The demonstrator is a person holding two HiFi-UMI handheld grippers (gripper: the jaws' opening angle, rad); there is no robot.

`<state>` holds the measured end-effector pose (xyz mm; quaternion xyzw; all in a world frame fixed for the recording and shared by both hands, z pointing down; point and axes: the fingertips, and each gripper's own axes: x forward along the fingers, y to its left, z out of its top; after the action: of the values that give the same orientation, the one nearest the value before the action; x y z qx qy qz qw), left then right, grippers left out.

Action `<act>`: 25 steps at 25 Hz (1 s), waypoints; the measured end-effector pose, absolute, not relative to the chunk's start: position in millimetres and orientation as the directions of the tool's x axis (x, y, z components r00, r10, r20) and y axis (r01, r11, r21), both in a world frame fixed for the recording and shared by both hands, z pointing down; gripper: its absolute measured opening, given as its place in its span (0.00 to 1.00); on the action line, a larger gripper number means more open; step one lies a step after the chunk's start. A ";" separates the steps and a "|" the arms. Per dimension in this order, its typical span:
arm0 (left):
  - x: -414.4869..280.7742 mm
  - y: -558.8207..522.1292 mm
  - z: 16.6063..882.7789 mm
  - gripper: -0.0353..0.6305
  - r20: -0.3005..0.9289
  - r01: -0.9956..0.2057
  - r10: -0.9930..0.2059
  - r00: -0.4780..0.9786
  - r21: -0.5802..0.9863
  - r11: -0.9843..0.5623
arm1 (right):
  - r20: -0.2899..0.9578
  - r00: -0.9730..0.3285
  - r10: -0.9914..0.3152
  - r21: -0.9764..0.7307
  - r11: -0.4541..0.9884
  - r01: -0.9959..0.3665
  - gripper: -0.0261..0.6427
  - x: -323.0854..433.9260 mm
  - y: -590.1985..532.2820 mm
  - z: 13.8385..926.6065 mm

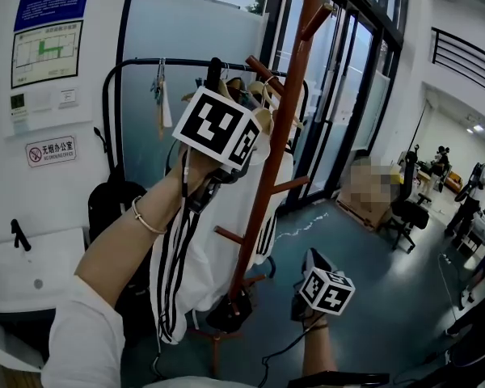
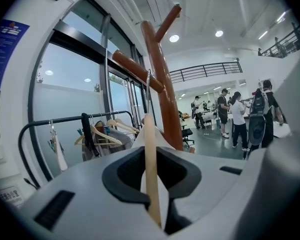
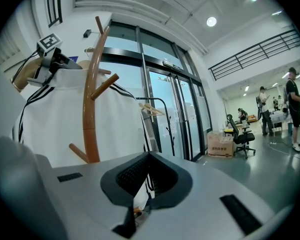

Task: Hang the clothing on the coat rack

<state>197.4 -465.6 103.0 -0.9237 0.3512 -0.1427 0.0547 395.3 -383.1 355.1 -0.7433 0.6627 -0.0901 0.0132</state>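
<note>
Left gripper (image 2: 152, 186) fingers pinch a wooden hanger (image 2: 149, 149), mostly hidden behind the marker cube (image 1: 218, 132) in the head view. White striped clothing (image 1: 202, 249) hangs at 6 o'clock below, just beside the coat rack (image 1: 263, 184). At 5 o'clock, the right gripper (image 3: 136, 206) has its fingers nearly together, empty.

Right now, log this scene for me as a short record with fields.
left gripper: raised, shut on wooden hanger
garment: white with black stripes, hanging from the hanger
coat rack: brown, upright, beside the garment
hanger hook: near a rack peg; hooked or not, cannot tell
right gripper: low, jaws together, nothing between them
clothes rail: behind, with more hangers
</note>
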 end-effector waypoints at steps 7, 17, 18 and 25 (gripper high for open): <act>201.6 -465.2 106.7 0.14 0.218 -0.649 -0.680 0.700 -0.205 -0.733 | 0.124 0.100 -0.987 -0.158 -0.120 -0.980 0.07 397.6 -382.7 363.4; 214.7 -442.5 95.4 0.23 0.166 -0.597 -0.621 0.767 -0.171 -0.784 | 0.156 0.074 -0.985 -0.180 -0.102 -0.978 0.07 395.7 -387.1 381.8; 217.5 -438.9 94.7 0.25 0.164 -0.582 -0.606 0.779 -0.172 -0.795 | 0.157 0.072 -0.985 -0.182 -0.100 -0.978 0.07 395.2 -388.1 382.6; 227.5 -428.7 94.5 0.33 0.118 -0.524 -0.528 0.841 -0.067 -0.849 | 0.177 0.044 -0.983 -0.184 -0.077 -0.980 0.07 391.3 -392.0 389.8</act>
<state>227.5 -428.7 94.5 -0.9593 0.2741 -0.0661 0.0159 391.3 -392.0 389.8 -0.7226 0.6792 -0.1286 0.0063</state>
